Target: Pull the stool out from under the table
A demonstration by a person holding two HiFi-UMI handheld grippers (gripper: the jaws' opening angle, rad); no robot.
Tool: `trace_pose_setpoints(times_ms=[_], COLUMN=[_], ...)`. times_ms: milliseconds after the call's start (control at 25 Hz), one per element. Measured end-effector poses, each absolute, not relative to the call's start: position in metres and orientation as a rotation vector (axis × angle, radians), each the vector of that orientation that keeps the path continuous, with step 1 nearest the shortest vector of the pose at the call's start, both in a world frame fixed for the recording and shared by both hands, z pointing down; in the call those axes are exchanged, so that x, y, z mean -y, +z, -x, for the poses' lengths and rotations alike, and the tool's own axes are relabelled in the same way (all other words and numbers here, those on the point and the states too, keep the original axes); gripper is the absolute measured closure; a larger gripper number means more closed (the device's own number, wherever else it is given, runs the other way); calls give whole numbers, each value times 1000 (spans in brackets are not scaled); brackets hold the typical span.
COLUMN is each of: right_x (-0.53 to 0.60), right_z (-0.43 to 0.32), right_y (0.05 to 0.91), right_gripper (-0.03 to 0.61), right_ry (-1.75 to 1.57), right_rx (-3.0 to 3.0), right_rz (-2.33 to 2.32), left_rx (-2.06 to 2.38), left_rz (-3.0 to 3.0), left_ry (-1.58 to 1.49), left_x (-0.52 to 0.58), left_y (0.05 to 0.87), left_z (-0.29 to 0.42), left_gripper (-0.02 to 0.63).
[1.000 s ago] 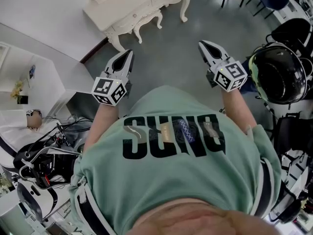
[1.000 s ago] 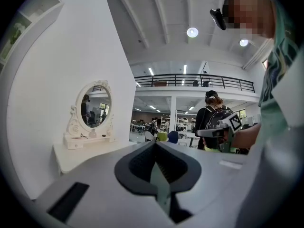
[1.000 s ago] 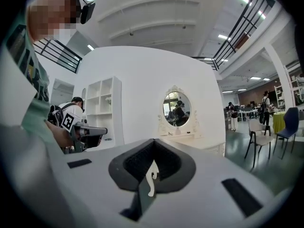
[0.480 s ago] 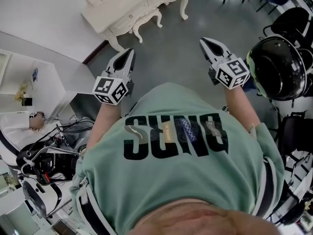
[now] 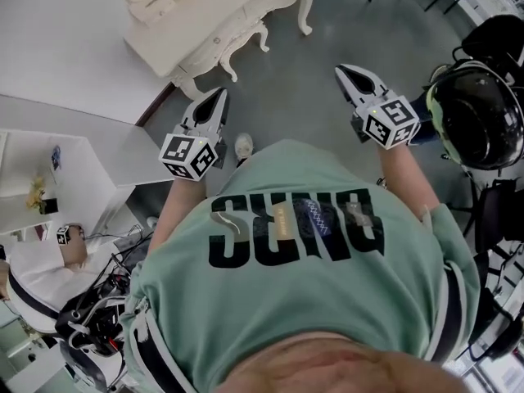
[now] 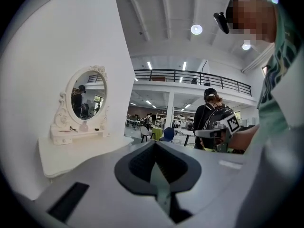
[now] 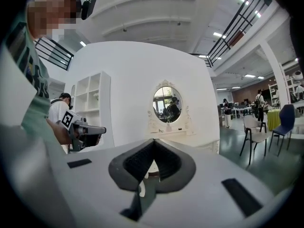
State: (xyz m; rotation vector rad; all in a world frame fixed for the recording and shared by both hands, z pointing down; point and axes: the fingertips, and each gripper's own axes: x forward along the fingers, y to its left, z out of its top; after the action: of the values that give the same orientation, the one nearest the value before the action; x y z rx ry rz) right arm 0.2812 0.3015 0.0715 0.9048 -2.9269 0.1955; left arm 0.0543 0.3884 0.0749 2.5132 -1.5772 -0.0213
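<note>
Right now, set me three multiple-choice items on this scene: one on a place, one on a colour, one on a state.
1. In the head view the dressing table lies: A) upper left B) lower right C) bottom centre.
2. The person's shirt is: A) red B) green C) yellow.
3. The left tongs are: A) wide open B) shut on a stool leg C) shut, empty.
Answers: 1 A, its white top fills the upper left corner; 2 B, pale green cloth with dark letters; 3 C, the left gripper view shows them closed with nothing between.
</note>
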Motion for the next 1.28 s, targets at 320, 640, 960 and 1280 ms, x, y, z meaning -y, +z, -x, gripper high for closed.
trace_pose_setpoints(times_ms=[320, 640, 960, 1280], right_x=[-214, -149, -93, 3], right_z=[-176, -113, -131, -186], right_y=[61, 54, 74, 91], right_gripper=[584, 584, 584, 584], right_ry=[210, 228, 299, 275], right_rx=[2850, 2783, 2747, 2843], right_rz=[-1126, -1251, -1279, -1049], left_rx=[1337, 1214, 1166, 1408], left_rz=[-2655, -2697, -2671, -2558], left_ry=[-8, 24, 68, 131], left_x=[-265, -179, -117, -43], left_y=[72, 70, 90, 108], left_z=[49, 117, 101, 49], left_gripper=[605, 606, 605, 606])
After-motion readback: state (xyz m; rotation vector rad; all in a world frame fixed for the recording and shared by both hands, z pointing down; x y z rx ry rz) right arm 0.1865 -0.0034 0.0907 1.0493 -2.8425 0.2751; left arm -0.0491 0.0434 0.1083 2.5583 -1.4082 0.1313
